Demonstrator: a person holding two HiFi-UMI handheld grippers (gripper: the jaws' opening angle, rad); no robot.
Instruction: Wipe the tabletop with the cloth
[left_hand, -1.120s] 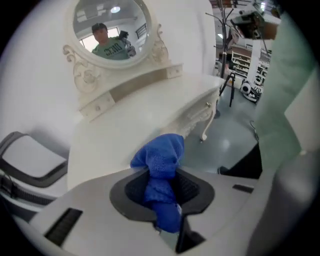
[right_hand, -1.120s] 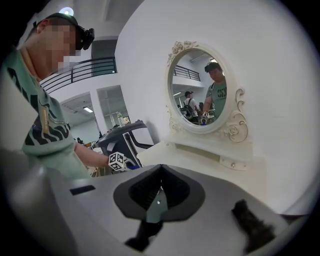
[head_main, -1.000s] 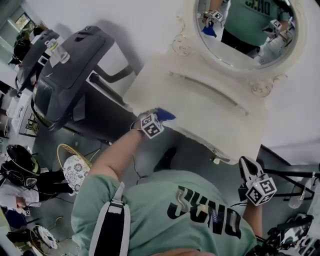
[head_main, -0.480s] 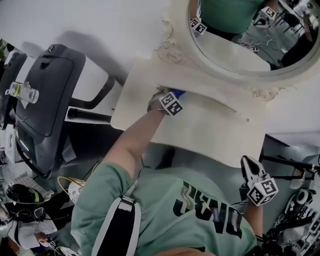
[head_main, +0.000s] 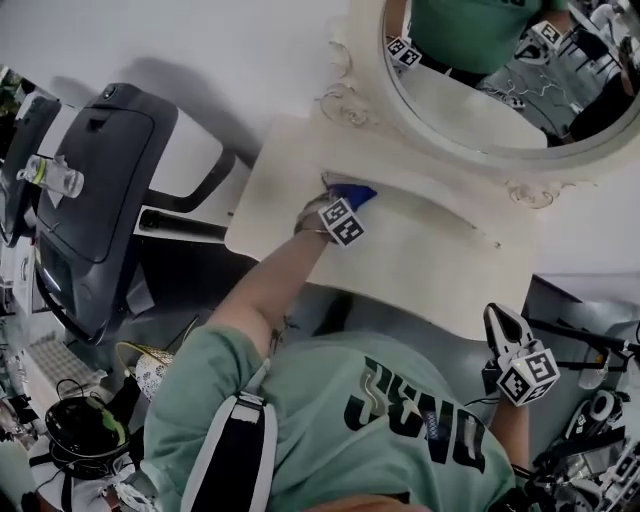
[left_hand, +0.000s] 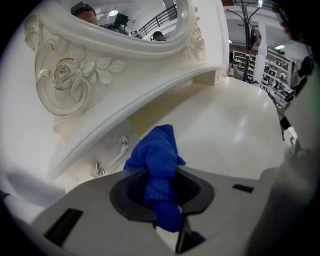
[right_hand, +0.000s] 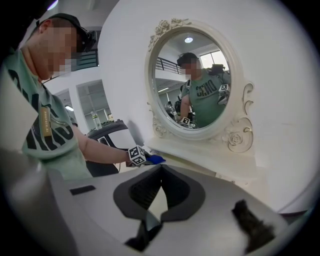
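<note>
The left gripper (head_main: 343, 204) is extended over the rear left portion of the cream tabletop (head_main: 430, 270), close to the raised ledge beneath the oval mirror (head_main: 480, 95). Its jaws are clamped on the blue cloth (left_hand: 157, 155): the left gripper view shows the fabric pinched between the two pads, with a bunched end protruding forward past them towards the ledge. The head view places the cloth at the tabletop surface, just in front of the ledge; whether it presses on the surface cannot be confirmed. The carved rose (left_hand: 62, 75) on the mirror frame stands up and to the left of the cloth in the left gripper view. The right gripper (head_main: 497, 322) is held off the front right corner of the tabletop, beside the person's green shirt (head_main: 380, 420) and well apart from the cloth. Its jaws are brought together, the pads meeting at their tips, with nothing between them. The right gripper view looks across the tabletop towards the mirror, in which the person appears reflected. A dark treadmill (head_main: 95, 200) stands to the left of the table, with a clear bottle (head_main: 50, 175) lying on its console.
</note>
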